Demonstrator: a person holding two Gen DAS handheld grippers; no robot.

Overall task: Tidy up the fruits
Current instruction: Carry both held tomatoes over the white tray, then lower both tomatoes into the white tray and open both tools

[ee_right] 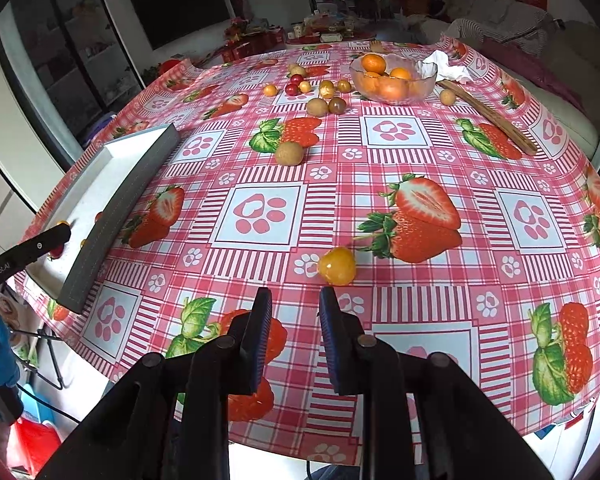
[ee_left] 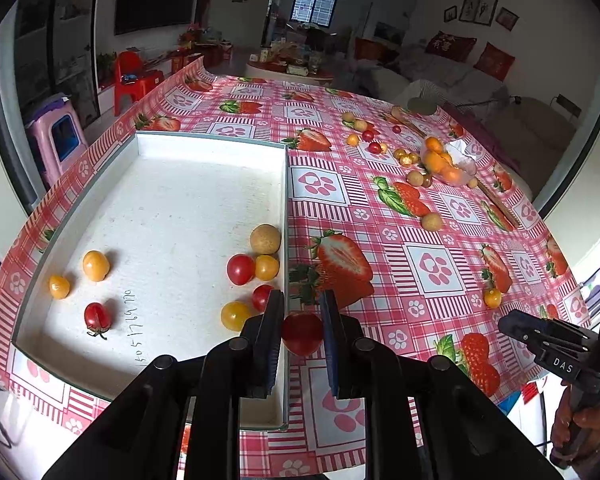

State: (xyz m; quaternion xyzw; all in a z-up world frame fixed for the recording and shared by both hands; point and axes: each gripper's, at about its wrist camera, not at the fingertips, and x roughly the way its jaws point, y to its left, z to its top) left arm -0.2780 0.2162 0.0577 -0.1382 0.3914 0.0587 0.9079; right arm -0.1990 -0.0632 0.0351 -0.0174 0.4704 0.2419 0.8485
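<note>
My left gripper (ee_left: 301,304) is shut on a red cherry tomato (ee_left: 302,333) and holds it above the right wall of the white tray (ee_left: 285,216). In the tray lie several small fruits: red tomatoes (ee_left: 240,269), yellow tomatoes (ee_left: 95,265) and a brown longan (ee_left: 265,239). My right gripper (ee_right: 293,300) is open and empty above the tablecloth. A yellow tomato (ee_right: 337,266) lies just ahead of it, slightly right. The tray (ee_right: 120,200) shows at the left of the right wrist view.
A glass bowl of oranges (ee_right: 392,74) stands at the far side, with loose tomatoes and longans (ee_right: 289,153) around it, a crumpled tissue (ee_right: 446,66) and a wooden stick (ee_right: 488,116). A yellow tomato (ee_left: 492,297) lies near the right gripper body (ee_left: 556,344).
</note>
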